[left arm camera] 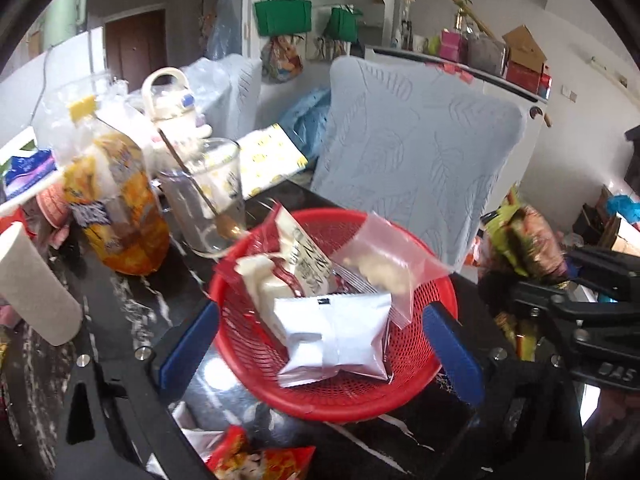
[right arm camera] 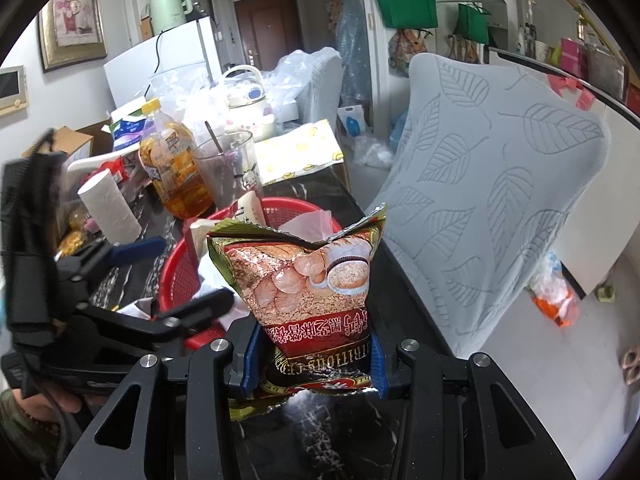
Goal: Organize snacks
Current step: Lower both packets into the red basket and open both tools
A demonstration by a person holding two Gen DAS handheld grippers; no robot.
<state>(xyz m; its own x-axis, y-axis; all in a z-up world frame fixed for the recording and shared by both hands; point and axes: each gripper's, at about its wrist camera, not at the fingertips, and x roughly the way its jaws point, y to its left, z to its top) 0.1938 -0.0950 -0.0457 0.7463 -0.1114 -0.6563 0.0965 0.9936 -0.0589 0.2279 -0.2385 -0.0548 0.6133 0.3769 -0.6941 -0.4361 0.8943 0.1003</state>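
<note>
A red mesh basket (left arm camera: 344,400) stands on the black marble table (left arm camera: 132,312). It holds a silver packet (left arm camera: 336,336), a white and red packet (left arm camera: 296,264) and a clear zip bag (left arm camera: 384,264). My left gripper (left arm camera: 320,344) is open, its blue fingers (left arm camera: 188,348) on either side of the basket's near part. My right gripper (right arm camera: 314,360) is shut on a red and green cereal bag (right arm camera: 308,280), held upright just right of the basket (right arm camera: 176,276). The right gripper and its bag also show at the right edge of the left wrist view (left arm camera: 524,240).
Behind the basket stand a glass with a spoon (left arm camera: 208,196), an orange drink bottle (left arm camera: 120,200) and a paper roll (left arm camera: 36,284). A chair with a pale blue leaf-pattern cover (left arm camera: 420,160) stands at the table's far edge. A red snack bag (left arm camera: 260,460) lies near me.
</note>
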